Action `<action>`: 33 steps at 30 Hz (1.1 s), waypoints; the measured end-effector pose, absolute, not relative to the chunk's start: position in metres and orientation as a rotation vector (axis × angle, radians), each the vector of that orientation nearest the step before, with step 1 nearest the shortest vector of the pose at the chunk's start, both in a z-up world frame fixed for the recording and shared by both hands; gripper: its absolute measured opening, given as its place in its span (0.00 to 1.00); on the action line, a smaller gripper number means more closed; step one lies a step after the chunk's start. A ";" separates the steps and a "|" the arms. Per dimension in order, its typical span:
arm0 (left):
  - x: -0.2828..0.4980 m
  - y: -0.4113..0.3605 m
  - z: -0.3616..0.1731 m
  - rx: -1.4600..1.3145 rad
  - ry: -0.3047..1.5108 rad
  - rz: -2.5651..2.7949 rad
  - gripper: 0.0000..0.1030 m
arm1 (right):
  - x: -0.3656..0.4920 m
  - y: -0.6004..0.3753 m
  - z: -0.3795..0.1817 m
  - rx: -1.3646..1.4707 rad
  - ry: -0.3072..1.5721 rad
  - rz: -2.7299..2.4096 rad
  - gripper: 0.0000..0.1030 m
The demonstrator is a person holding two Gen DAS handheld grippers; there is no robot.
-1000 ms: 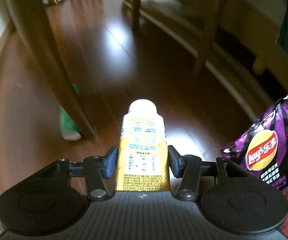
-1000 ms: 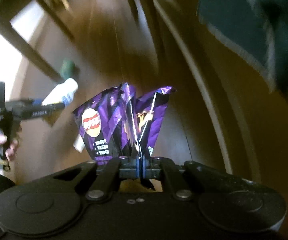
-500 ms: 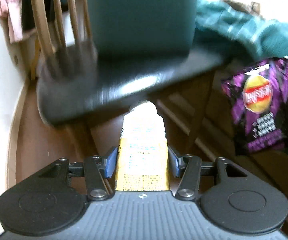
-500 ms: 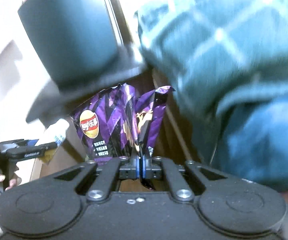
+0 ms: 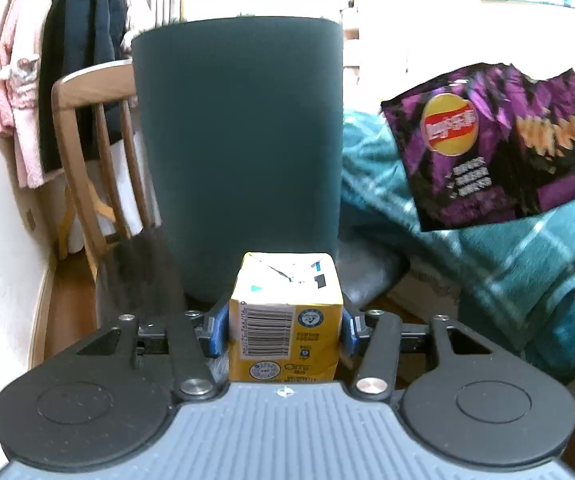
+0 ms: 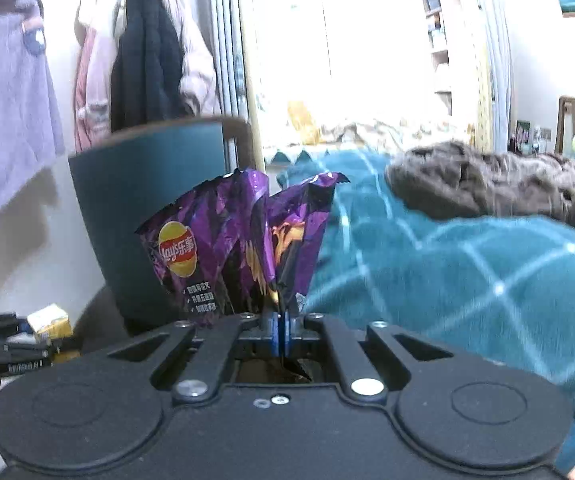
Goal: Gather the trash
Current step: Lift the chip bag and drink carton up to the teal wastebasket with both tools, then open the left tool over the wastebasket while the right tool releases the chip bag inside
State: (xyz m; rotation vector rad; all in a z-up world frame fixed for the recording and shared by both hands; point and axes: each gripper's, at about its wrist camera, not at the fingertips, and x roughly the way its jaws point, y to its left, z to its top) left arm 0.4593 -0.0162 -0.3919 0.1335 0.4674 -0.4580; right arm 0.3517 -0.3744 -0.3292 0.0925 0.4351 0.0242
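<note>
Bedroom surroundings frame both views: coats [image 6: 147, 60] hang on the wall, a bed with a teal checked blanket [image 6: 467, 280] lies to the right, and a wooden chair [image 5: 87, 152] stands by the wall. On the chair seat stands a dark teal bin [image 5: 239, 152], upright, its open rim above the level of both cameras.

We hold the left tool [image 5: 285, 334] closed on a yellow drink carton [image 5: 285, 320], blue pads against its two side faces, barcode face toward the camera. The carton sits just in front of the bin wall, low against it.

We hold the right tool [image 6: 279, 334] closed to a narrow gap on the bottom edge of a purple chip bag [image 6: 243, 248], which fans upward above the pads. The bag hangs to the right of the bin, in front of the blanket.

We judge the step in hand to be carrying both items to the bin. To do it well:

1. Raise each tool until its item clears the rim.
2. Bring one item over the opening at a time, so the two tools do not collide.
3. Tilt the bag mouth-down before release; it is light and may catch on the rim.
4. Avoid nudging the bin, which could slide on the seat.
</note>
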 end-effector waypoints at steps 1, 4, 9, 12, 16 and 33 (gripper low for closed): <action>0.457 -0.015 -0.385 0.135 0.451 -0.462 0.49 | 0.351 -0.375 -0.323 0.079 0.418 0.021 0.02; 0.457 -0.014 -0.356 0.131 0.397 -0.471 0.49 | 0.366 -0.373 -0.292 0.055 0.377 0.026 0.02; 0.466 -0.016 -0.286 0.118 0.274 -0.497 0.49 | 0.386 -0.370 -0.241 0.005 0.287 0.025 0.02; 0.478 -0.017 -0.238 0.086 0.207 -0.501 0.49 | 0.398 -0.365 -0.210 -0.039 0.217 0.024 0.03; 0.492 -0.017 -0.179 0.057 0.122 -0.478 0.50 | 0.422 -0.350 -0.180 -0.096 0.188 0.049 0.02; 0.642 -0.047 -0.170 0.053 0.275 -0.288 0.50 | 0.540 -0.234 -0.163 -0.373 0.319 0.136 0.03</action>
